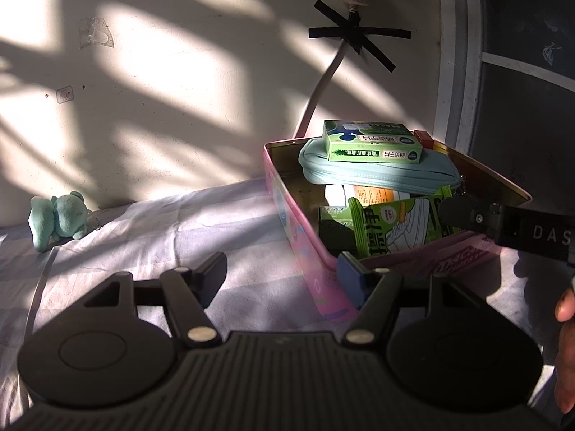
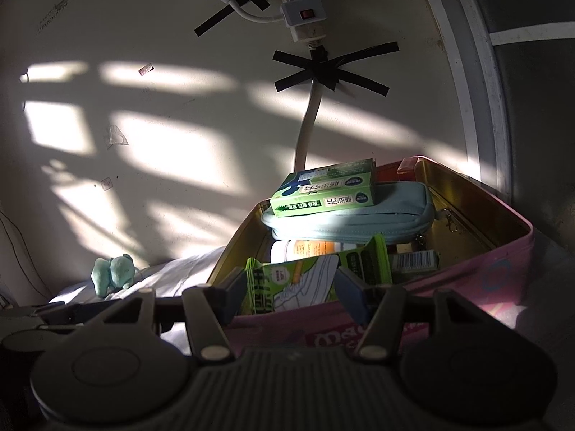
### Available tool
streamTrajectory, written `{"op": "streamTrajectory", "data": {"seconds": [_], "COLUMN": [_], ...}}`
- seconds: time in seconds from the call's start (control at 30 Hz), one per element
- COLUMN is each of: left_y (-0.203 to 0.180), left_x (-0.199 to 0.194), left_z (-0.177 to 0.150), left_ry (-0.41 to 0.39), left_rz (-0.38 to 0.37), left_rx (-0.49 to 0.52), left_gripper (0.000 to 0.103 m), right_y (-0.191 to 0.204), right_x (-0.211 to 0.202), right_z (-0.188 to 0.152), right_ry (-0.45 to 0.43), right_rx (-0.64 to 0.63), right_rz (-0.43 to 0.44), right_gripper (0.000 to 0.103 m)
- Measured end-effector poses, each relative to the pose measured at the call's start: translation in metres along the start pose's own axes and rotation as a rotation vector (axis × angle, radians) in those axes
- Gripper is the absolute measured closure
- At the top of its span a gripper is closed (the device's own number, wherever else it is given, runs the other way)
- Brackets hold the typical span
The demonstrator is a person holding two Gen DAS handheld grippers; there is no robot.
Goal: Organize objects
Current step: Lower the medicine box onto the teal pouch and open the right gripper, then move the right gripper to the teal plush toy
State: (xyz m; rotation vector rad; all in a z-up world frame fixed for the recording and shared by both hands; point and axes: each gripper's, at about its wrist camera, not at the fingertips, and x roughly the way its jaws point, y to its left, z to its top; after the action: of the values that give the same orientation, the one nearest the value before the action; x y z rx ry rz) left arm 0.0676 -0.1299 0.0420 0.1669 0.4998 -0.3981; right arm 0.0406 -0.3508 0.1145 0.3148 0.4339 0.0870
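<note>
Pink tin box (image 1: 305, 248) sits on a pale sheet (image 1: 179, 230) against the wall, packed: green carton (image 1: 372, 147) on top of a light blue pouch (image 1: 377, 172), green sachet (image 1: 399, 222) upright at the near wall. Left tool (image 1: 284, 273) fingers spread, nothing between them, right finger just beside the box corner. Right tool (image 2: 291, 296) fingers apart either side of the sachet (image 2: 305, 280); contact unclear. Teal plush toy (image 1: 59, 219) well apart, left, by the wall.

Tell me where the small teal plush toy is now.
The teal plush toy lies at the far left in both views, on the sheet against the wall, apart from the pink tin.
</note>
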Motion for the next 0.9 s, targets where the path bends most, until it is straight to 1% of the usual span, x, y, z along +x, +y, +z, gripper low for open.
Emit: {"op": "streamTrajectory", "data": {"seconds": [0.47,0.63,0.7,0.8,0.9], "left_y": [0.037,0.058,0.073,0.102,0.144], "left_x": [0.005,0.007,0.007,0.007,0.008], "left_z": [-0.009,-0.016,-0.019,-0.027,-0.039], "left_ry": [0.023,0.028,0.026,0.024,0.031], "left_rz": [0.042,0.062,0.074,0.12,0.206], "left_rx": [-0.07,-0.101,-0.11,-0.127,-0.168], "left_gripper": [0.033,0.033,0.033,0.033,0.033], "right_y": [0.035,0.055,0.068,0.093,0.127], "right_x": [0.011,0.016,0.019,0.028,0.049], "right_z": [-0.003,-0.003,-0.002,-0.001,-0.002], "right_ry": [0.02,0.026,0.028,0.037,0.072], "right_rx": [-0.074,-0.111,-0.139,-0.187,-0.237], "right_rz": [0.016,0.027,0.043,0.083,0.155], "right_gripper": [0.047,0.047,0.047,0.046,0.045]}}
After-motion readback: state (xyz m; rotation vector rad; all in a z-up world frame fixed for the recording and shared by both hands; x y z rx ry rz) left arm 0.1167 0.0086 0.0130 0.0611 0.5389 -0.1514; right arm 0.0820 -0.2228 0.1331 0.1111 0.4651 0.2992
